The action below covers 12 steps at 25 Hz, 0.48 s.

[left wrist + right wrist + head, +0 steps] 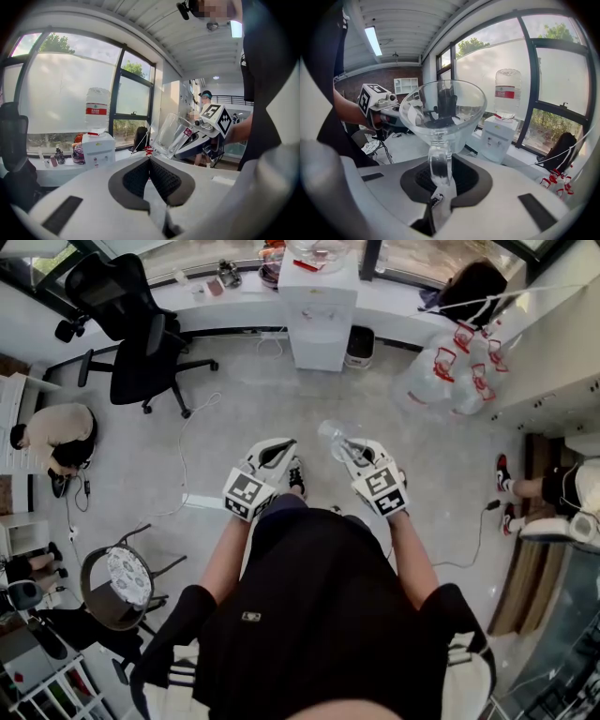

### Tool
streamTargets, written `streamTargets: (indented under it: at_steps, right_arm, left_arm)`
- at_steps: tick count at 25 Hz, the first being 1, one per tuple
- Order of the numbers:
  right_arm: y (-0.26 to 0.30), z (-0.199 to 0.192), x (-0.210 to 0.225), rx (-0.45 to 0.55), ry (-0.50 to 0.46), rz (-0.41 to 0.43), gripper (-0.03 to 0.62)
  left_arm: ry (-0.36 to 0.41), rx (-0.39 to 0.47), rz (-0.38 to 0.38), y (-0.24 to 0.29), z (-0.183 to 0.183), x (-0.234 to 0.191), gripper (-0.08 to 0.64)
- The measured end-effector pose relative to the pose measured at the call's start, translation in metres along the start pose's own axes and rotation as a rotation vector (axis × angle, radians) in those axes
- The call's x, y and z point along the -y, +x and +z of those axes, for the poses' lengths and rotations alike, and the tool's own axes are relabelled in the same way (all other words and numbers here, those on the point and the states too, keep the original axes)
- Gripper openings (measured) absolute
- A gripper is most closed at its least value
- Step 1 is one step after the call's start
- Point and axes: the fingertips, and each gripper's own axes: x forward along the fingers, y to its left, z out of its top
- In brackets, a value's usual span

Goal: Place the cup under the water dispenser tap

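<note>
A pale grey floor (234, 418) fills most of the head view. At the bottom centre of the frame stands the person (319, 615) in a dark top, both forearms stretched forward.

The white water dispenser (319, 315) stands at the top centre of the head view, against a long counter under the windows. In the left gripper view it sits at the lower left (98, 149), with a big clear bottle (97, 110) on top. In the right gripper view it is right of centre (499, 138).

A black office chair (131, 324) takes the upper left of the head view. A heap of clear bags (450, 371) with red marks lies at the upper right.

The left gripper (277, 451) sits just left of the frame's centre. In its own view its jaws (149, 161) are pressed together at the tips with nothing between them.

The right gripper (345, 448) sits just right of centre, close beside the left one but not touching it. Its jaws (440, 177) are nearly closed, and they clamp a narrow glass part on the near side of the cup (443, 112).

The cup is clear glass. It is held in the air above the floor (336, 437), well apart from the water dispenser. In the left gripper view it shows tilted, right of centre (168, 136).
</note>
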Motion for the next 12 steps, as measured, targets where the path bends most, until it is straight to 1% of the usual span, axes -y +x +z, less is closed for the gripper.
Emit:
streamTargets:
  at_steps: [6,12]
  right_arm:
    - [0.022,0.012,0.018,-0.010,0.001,-0.002,0.034]
    - [0.050,0.033,0.035,-0.020,0.007,-0.021,0.035]
  left_arm:
    - [-0.010,-0.001,0.000,0.014,0.003,-0.032,0.000]
    - [-0.014,0.002,-0.017,0.026,0.009,-0.075,0.000]
